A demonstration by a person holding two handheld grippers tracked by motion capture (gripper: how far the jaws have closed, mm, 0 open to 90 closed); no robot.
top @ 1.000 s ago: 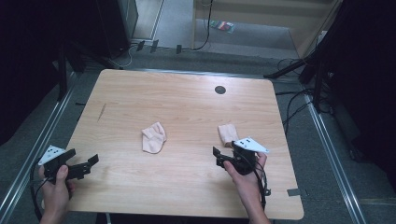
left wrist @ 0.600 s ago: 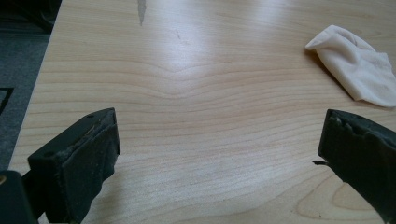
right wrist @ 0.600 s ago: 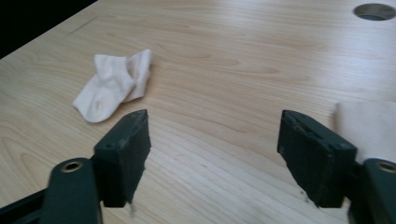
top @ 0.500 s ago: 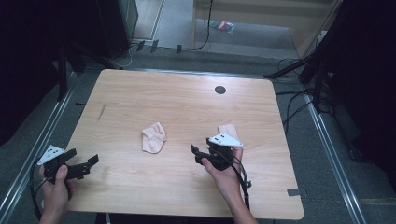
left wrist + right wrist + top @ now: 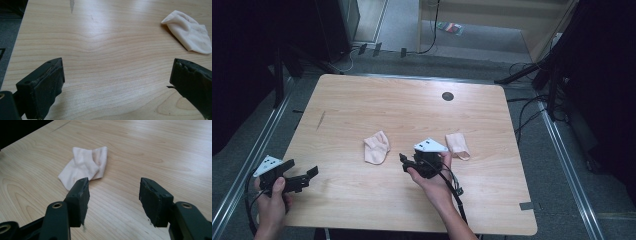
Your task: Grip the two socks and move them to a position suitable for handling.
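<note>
Approach phase of a pick. Right gripper (image 5: 408,161), held in a hand near the lower centre of the high view, points toward the left sock (image 5: 376,147), which lies crumpled at mid-frame, just up and left of the jaw tips and apart from them. In the right gripper view the jaws stand apart with bare wood between them, and the same sock (image 5: 83,167) sits in the upper left of the frame, just beyond the left jaw. A second sock (image 5: 457,145) lies flat to the right of the hand, near it but not touched.

Left gripper (image 5: 309,175) rests at the lower left of the high view, close to the near-left corner of the table (image 5: 362,100). Its jaws are spread wide, with nothing between them. In the left gripper view the crumpled sock (image 5: 191,33) appears far off at the upper right.

Judged next move: the right gripper must advance and shift slightly left so that the sock lies between the jaws, then lower until the tips meet the cloth before closing.

Room for moving is ample. The wood around both socks is bare, and both lie well inside every table edge. A dark round port (image 5: 447,96) in the upper centre of the high view is well apart from the work. The trailing cable (image 5: 454,187) runs back along the forearm, away from the sock.
</note>
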